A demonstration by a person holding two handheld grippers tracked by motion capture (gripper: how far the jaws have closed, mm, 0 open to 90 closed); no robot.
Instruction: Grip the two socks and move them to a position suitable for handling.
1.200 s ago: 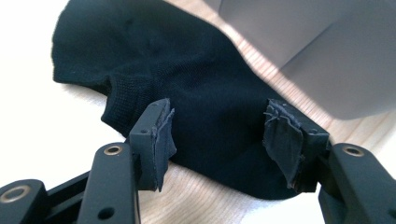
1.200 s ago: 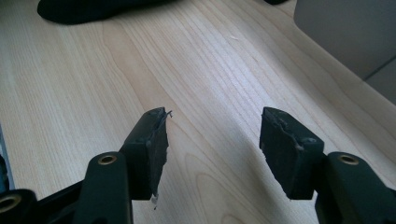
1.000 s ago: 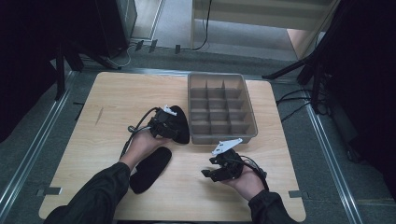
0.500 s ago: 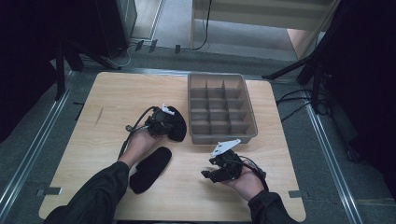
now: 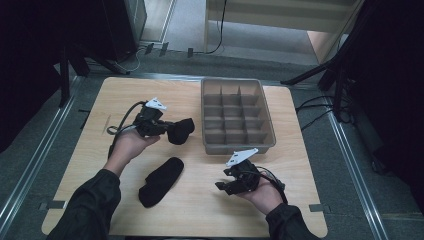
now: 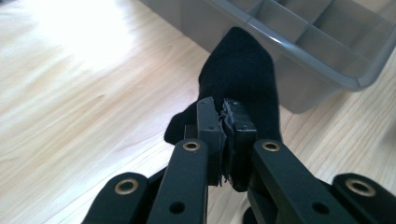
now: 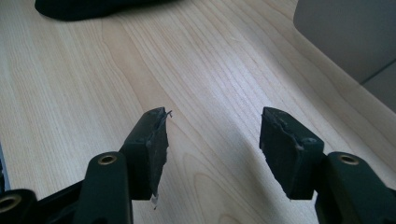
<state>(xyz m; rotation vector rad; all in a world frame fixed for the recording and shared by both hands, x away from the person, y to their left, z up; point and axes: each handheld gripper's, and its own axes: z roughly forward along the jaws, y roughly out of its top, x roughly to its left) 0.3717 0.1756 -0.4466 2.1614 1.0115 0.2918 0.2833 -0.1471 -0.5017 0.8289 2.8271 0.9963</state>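
My left gripper [image 5: 167,128] is shut on a black sock [image 5: 181,131], held just above the table left of the grey divided bin [image 5: 238,145]. In the left gripper view the sock [image 6: 240,79] bulges past the shut gripper [image 6: 225,108], close to the bin's wall [image 6: 303,93]. A second black sock [image 5: 160,181] lies flat on the table near the front, between the two hands. My right gripper [image 5: 224,187] rests low over the table at the front right, open, with nothing between its fingers [image 7: 152,135]. The dark edge of the second sock [image 7: 93,8] shows at the top of the right gripper view.
The wooden table [image 5: 125,95] has metal rails along its sides. The bin has several empty compartments [image 5: 235,111]. Cables and stand legs [image 5: 325,75] lie on the floor beyond the table's far and right edges. A corner of the bin [image 7: 350,42] stands right of the right gripper.
The left gripper has lifted slightly and shifted left and back with the sock. The right gripper has stayed in place.
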